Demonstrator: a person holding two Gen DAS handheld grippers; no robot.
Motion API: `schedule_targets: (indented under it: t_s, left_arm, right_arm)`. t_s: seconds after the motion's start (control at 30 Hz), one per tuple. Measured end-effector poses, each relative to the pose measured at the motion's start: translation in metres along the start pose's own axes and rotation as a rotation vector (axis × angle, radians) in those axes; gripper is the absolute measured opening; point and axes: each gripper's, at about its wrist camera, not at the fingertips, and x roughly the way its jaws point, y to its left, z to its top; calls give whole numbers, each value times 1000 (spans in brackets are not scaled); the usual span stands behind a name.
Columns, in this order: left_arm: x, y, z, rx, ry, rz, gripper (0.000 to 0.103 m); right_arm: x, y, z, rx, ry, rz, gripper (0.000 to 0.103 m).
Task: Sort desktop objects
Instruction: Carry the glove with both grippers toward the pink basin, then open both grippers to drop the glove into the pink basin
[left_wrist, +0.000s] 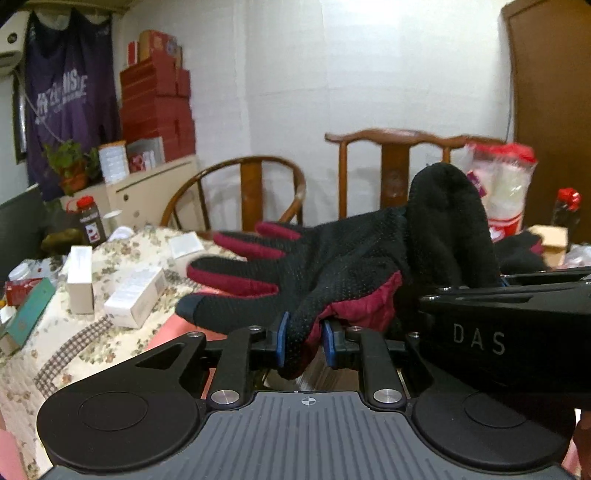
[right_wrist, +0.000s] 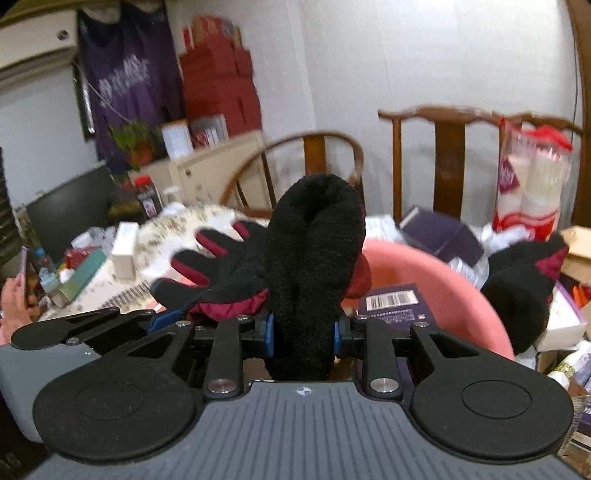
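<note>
From my left wrist camera, my left gripper sits at the bottom of the view with a black and maroon glove between its blue pads. The jaws stand slightly parted; the left pad touches the glove's edge, and a narrow gap shows at the right pad, so I have let go of it. The glove lies level, its fingers stretched to the left, above the floral tablecloth, where several white boxes lie. My right gripper enters from the right and meets the fuzzy black cuff, which stands upright. Two wooden chairs stand behind the table against a white wall.

From my right wrist camera, my right gripper is clenched on that fuzzy black cuff, which rises upright between the pads. The glove's fingers extend to the left. Just behind the cuff is a pink basin with a purple barcoded box in it. A second black and maroon glove rests on clutter to the basin's right. At the far left, a hand holds a phone.
</note>
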Motion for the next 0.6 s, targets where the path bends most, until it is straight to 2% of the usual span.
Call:
schedule_targets:
  t_s: [0.13,0.4,0.47,0.53,0.6]
  left_arm:
    - [19,-1,7,22,54,25,33]
    - [57,-5,28,78,133,66,37]
    - [64,-6,30,85,137,62,37]
    - [73,-6,28,56,175,31,42]
    - [73,-7,26,77,163,41,45]
  right_arm:
    - [24,-6,7,48,97,2,32]
    - [65,-19,25,144,208,-25,34]
    - [70,-22,28,134,221,-28,34]
    - [75,-23,28,116,232,-37,32]
    - [74,-22,26,81,222,-31,34]
